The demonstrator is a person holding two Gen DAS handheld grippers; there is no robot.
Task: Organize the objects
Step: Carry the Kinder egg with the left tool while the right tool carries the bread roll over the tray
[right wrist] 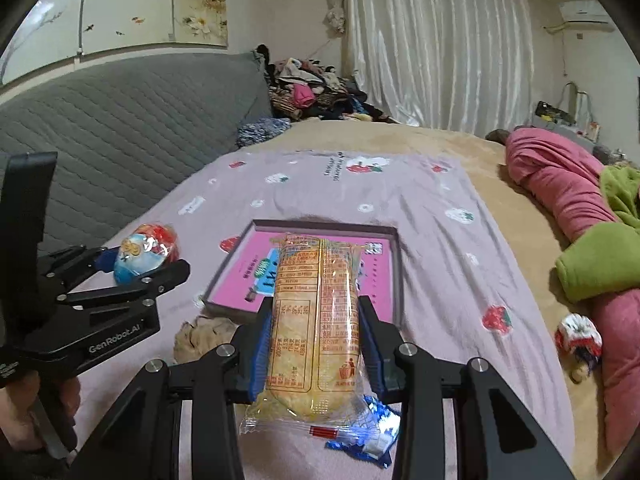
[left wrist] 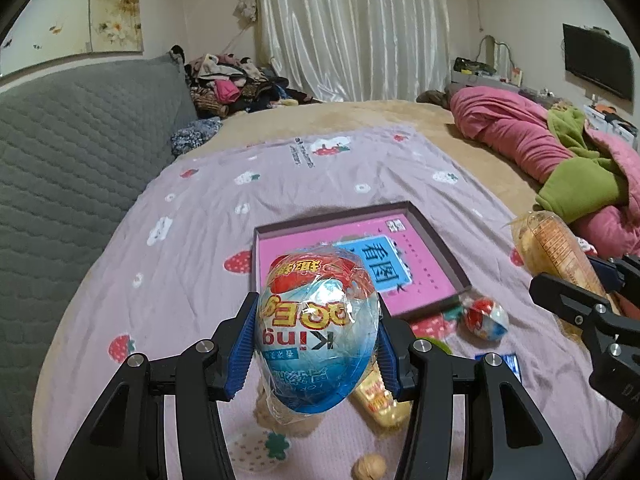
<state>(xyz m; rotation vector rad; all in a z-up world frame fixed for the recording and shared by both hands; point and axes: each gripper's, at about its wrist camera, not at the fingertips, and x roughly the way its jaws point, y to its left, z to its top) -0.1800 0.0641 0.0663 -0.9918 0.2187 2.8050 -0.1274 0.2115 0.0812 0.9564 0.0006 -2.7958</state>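
Note:
My left gripper (left wrist: 316,312) is shut on a large egg-shaped toy (left wrist: 316,332), wrapped in blue, white and red film and held above the lilac strawberry bedspread. In the right wrist view the same egg (right wrist: 144,252) shows at the left. My right gripper (right wrist: 316,312) is shut on a long yellow snack packet (right wrist: 316,320), held lengthwise above the near edge of a shallow box with a pink floor (right wrist: 320,226). That box (left wrist: 432,236) lies just beyond the egg. A smaller egg (left wrist: 486,318) rests by the box's near corner.
On the bedspread below lie a yellow packet (left wrist: 380,400), a walnut (left wrist: 369,468), a blue wrapper (right wrist: 372,436) and a beige lump (right wrist: 204,336). A pink quilt with a green blanket (right wrist: 592,264) bounds the right, a grey quilted headboard (left wrist: 80,152) the left. A small knitted toy (right wrist: 578,340) lies at right.

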